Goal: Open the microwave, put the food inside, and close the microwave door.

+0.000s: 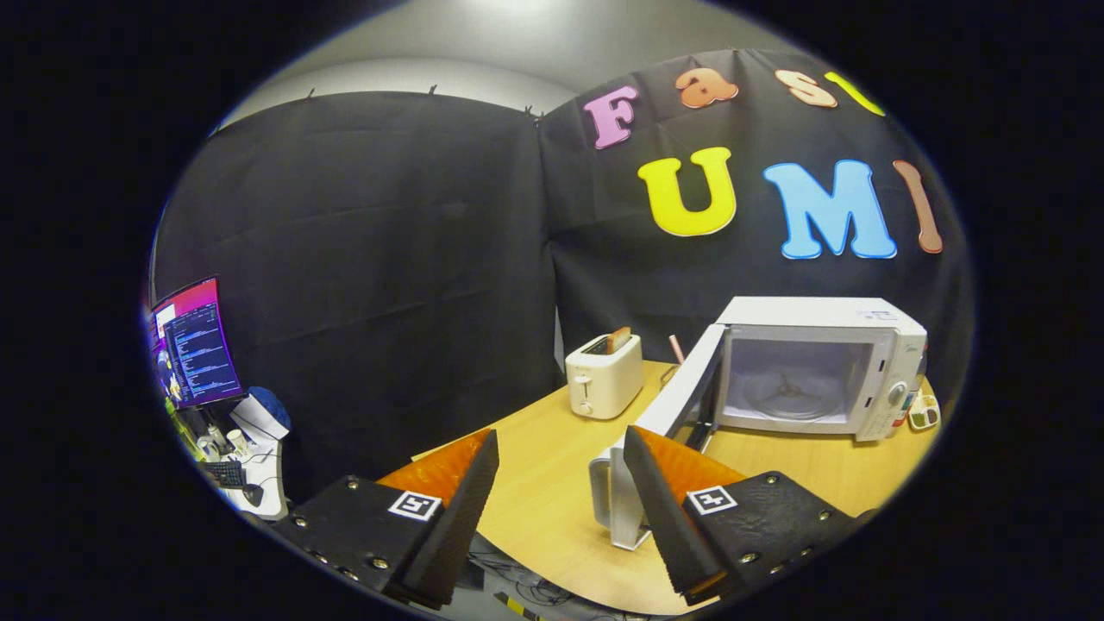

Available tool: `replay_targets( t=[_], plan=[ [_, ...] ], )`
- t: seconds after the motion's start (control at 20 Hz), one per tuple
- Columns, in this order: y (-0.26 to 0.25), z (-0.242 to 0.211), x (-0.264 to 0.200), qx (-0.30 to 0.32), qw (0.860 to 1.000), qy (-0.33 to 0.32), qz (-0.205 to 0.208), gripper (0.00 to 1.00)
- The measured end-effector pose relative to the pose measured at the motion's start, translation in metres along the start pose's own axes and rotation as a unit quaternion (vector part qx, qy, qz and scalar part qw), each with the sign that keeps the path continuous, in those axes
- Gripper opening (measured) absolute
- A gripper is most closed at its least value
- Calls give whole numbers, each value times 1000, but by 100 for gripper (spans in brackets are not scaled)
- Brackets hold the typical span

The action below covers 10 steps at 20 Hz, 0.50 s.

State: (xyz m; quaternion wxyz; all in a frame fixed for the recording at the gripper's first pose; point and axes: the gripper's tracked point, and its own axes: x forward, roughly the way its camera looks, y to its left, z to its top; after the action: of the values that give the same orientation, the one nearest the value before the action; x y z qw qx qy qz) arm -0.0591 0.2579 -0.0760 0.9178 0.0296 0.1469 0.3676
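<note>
- Standing well off past the surface's left edge, a monitor (194, 345) and some desk clutter belong to the booth rather than the task.
- Holding nothing, the hand-held gripper (561, 448) has its fingers spread wide, with only bare surface (552, 431) between them; it looks pulled back from the door, probably because opening is done.
- Sitting beyond the fingers against the cloth wall, a toaster (604, 376) carries a slice of bread (618, 339) poking from its slot, likely the food to fetch next.
- Swinging out towards the fingers, the microwave door (668, 414) stands fully open, its handle just beside the right finger.
- Resting right of the toaster, the microwave (819, 371) shows an empty cavity and bare turntable (789, 392), so loading seems not yet done.
</note>
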Motion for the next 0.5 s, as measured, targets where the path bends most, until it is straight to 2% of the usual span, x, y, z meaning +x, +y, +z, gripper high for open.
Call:
replay_targets(
  t=[0.25, 0.5],
  plan=[
    [-77, 12, -48, 21, 997, -8, -74, 89],
    [-150, 0, -104, 63, 988, 3, -143, 88]
  ],
)
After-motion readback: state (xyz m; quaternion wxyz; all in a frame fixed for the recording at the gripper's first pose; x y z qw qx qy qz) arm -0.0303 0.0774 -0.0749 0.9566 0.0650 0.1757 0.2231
